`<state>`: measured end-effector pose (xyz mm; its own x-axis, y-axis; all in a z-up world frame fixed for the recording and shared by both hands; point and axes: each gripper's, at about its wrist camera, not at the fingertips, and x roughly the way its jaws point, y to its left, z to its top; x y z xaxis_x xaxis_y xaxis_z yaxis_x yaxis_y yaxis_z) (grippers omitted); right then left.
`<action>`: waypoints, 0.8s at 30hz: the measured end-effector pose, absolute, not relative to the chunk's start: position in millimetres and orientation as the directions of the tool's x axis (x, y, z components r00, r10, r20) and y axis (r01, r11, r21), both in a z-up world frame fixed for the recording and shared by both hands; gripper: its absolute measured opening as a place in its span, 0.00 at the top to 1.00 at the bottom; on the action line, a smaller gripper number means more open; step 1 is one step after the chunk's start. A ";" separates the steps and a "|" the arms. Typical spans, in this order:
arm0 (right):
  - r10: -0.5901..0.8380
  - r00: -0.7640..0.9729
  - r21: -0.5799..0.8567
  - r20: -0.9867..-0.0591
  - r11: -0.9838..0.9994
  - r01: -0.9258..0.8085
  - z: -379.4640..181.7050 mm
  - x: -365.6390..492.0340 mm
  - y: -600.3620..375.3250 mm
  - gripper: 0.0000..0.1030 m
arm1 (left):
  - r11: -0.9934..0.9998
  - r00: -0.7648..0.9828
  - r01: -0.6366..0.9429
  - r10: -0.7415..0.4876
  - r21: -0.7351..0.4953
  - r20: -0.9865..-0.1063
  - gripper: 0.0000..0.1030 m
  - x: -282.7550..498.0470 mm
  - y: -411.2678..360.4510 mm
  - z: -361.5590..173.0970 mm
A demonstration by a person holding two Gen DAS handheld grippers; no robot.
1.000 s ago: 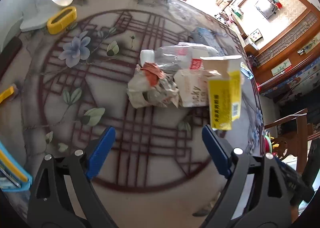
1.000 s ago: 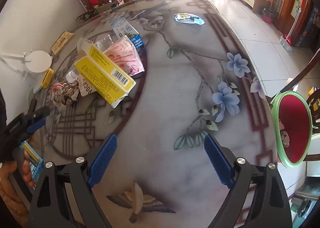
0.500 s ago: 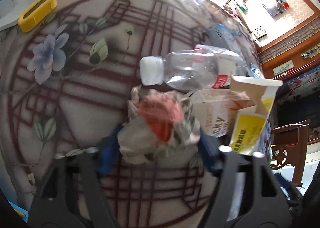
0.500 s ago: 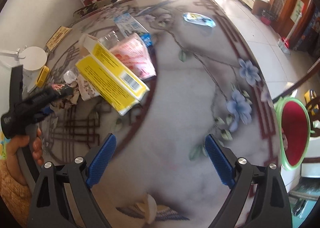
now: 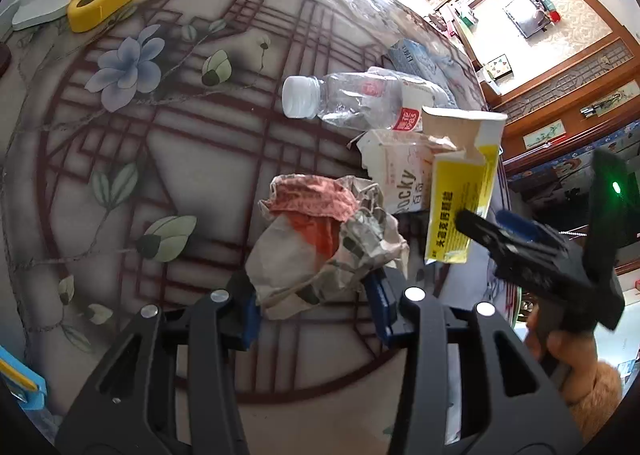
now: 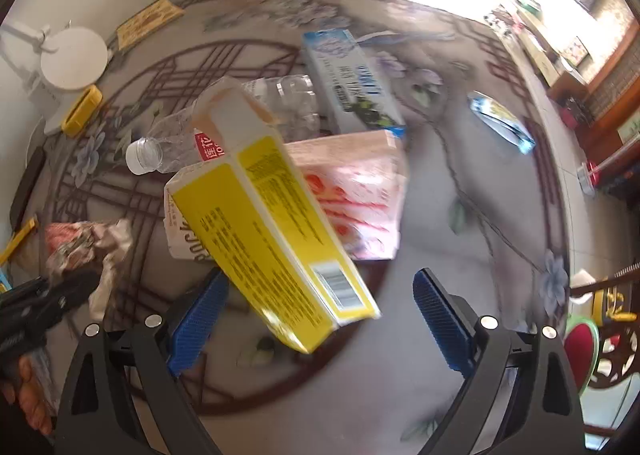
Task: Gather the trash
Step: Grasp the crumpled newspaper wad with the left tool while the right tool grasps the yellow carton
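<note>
A crumpled paper wrapper (image 5: 316, 251) with red print lies on the patterned table (image 5: 200, 159). My left gripper (image 5: 312, 311) has its jaws closing on the wrapper's near end, and both blue pads touch it. The same gripper shows at the left edge of the right wrist view (image 6: 40, 295). A yellow carton (image 6: 264, 231) leans on the trash pile. Its barcode end hangs between the fingers of my right gripper (image 6: 320, 321), whose jaws are wide and opening, with neither pad on the carton. In the left wrist view the right gripper (image 5: 492, 221) sits by the carton (image 5: 456, 207).
The pile also holds a clear plastic bottle (image 5: 352, 99), a white Pocky box (image 5: 404, 175), a blue-white carton (image 6: 348, 83) and a pink pack (image 6: 360, 191). A blue wrapper (image 6: 500, 119) lies apart at the right. A yellow holder (image 5: 102, 1) and a green-rimmed red bin (image 6: 580, 347) are nearby.
My left gripper came down over the crumpled wrapper and its jaws narrowed onto it. My right gripper swept left across the table to the yellow carton.
</note>
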<state>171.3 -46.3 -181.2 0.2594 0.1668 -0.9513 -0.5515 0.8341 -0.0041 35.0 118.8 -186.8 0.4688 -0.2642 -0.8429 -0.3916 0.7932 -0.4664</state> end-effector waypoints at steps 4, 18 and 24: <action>0.148 0.252 -0.024 -0.956 0.820 -0.572 -189.3 174.4 -36.3 0.12 | 0.786 0.460 -0.413 -0.257 -0.460 -0.850 0.59 33.3 123.6 -190.1; 0.239 0.206 0.092 -0.949 0.834 -0.545 -169.6 142.5 -61.3 0.46 | 0.794 0.431 -0.417 -0.256 -0.442 -0.866 0.58 47.1 118.2 -200.2; 0.275 0.193 0.143 -0.942 0.849 -0.509 -156.6 120.3 -80.2 0.46 | 0.811 0.442 -0.384 -0.258 -0.441 -0.859 0.58 52.4 109.0 -193.7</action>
